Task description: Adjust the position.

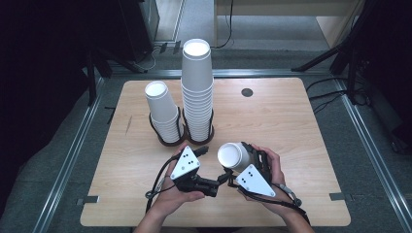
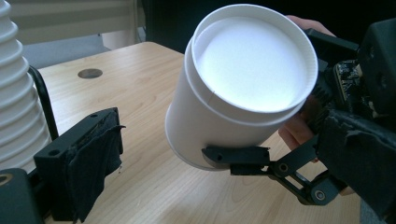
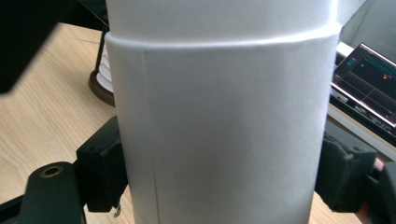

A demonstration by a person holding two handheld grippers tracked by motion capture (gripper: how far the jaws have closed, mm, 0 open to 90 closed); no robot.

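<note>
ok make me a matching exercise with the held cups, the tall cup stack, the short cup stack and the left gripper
Things:
1. held cups
2. tall cup stack
3. short cup stack
4. left gripper

Places or states:
A. left ring of the black holder
B. clamped in the right gripper
C. jaws open beside the held cups
D. right ring of the black holder

Pairs: 1-B, 2-D, 3-A, 4-C

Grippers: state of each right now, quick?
Left gripper: open, holding nothing.
Right gripper: shut on nested paper cups, held tilted above the table.
</note>
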